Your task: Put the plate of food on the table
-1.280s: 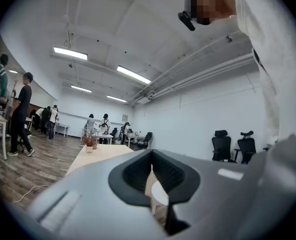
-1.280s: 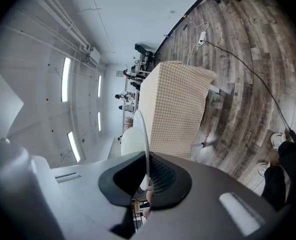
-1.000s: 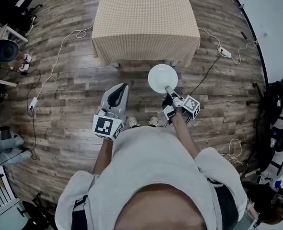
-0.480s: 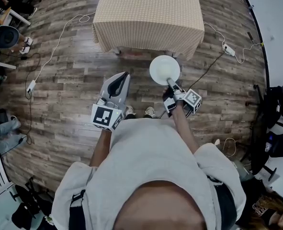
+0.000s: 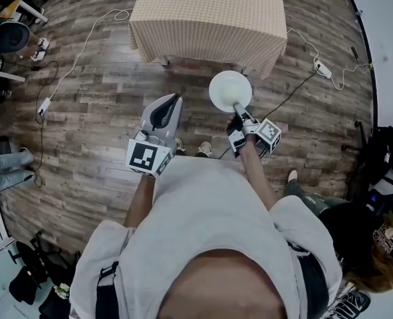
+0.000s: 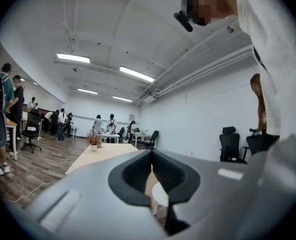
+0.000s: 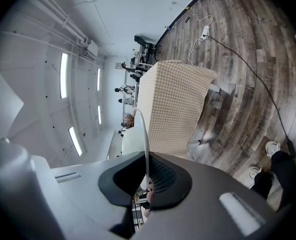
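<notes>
In the head view a white round plate (image 5: 230, 90) hangs over the wood floor, just short of the near edge of the table (image 5: 209, 18) with its beige checked cloth. I see no food on the plate. My right gripper (image 5: 237, 109) is shut on the plate's near rim. Seen edge-on in the right gripper view, the plate (image 7: 143, 134) stands between the jaws, with the table (image 7: 173, 104) beyond it. My left gripper (image 5: 174, 100) is level beside it on the left, shut and empty. Through the left gripper (image 6: 152, 152), the plate (image 6: 160, 196) and table (image 6: 100, 154) show.
White cables and power strips (image 5: 44, 105) lie on the floor left and right (image 5: 324, 68) of the table. Chairs and a person's legs (image 5: 3, 168) are at the left edge. Another person (image 5: 356, 231) stands at the lower right. My own shoes (image 5: 203, 149) are below the grippers.
Both grippers and the plate have shifted up the frame toward the table. The grip on the plate is unchanged. A second person has come into view at the lower right.
</notes>
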`<move>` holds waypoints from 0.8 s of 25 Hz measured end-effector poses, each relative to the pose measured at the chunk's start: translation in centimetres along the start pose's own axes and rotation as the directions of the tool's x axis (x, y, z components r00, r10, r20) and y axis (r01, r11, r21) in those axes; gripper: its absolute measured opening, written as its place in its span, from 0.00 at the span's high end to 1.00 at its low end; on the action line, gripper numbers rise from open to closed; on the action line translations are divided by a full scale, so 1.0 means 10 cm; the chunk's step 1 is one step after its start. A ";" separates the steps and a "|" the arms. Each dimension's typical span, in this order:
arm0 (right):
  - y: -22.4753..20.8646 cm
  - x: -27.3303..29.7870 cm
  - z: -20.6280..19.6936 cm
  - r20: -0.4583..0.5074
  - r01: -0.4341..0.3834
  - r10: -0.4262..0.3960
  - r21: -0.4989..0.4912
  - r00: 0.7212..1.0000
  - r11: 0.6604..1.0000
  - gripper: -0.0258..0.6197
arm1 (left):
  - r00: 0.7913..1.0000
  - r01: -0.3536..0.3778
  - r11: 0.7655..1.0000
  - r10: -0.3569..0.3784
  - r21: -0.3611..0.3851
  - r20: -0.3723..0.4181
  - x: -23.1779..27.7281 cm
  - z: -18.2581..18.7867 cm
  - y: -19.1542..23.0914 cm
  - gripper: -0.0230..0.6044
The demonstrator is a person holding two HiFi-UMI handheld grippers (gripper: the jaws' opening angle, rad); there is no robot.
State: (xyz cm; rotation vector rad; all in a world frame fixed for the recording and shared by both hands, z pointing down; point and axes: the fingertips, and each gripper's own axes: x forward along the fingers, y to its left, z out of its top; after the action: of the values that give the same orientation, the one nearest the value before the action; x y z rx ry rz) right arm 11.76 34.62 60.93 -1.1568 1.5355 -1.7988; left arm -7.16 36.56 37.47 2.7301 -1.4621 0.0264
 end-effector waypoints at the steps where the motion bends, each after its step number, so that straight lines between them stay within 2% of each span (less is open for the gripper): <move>1: 0.00 -0.01 0.02 -0.003 -0.002 0.002 -0.002 1.000 1.000 0.95 | 1.000 -0.001 1.000 0.001 0.002 -0.002 0.01 -0.01 -0.02 0.95; 9: -0.04 -0.06 0.13 -0.007 -0.034 0.034 -0.004 0.999 0.999 0.95 | 1.000 -0.005 1.000 0.005 -0.005 -0.013 0.09 -0.07 -0.13 0.95; 13: -0.10 -0.12 0.19 -0.006 0.015 -0.015 -0.005 1.000 1.000 0.94 | 1.000 0.006 1.000 -0.006 -0.007 -0.019 0.17 -0.12 -0.19 0.95; 20: -0.10 0.01 0.31 -0.008 -0.012 0.012 0.000 1.000 1.000 0.94 | 1.000 0.003 1.000 -0.003 -0.009 -0.017 0.31 -0.16 -0.14 0.95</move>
State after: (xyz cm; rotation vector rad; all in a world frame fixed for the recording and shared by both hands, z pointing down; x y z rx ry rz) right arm 14.52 33.15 61.95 -1.1389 1.5433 -1.7975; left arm -4.30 34.83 39.10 2.7179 -1.4501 0.0423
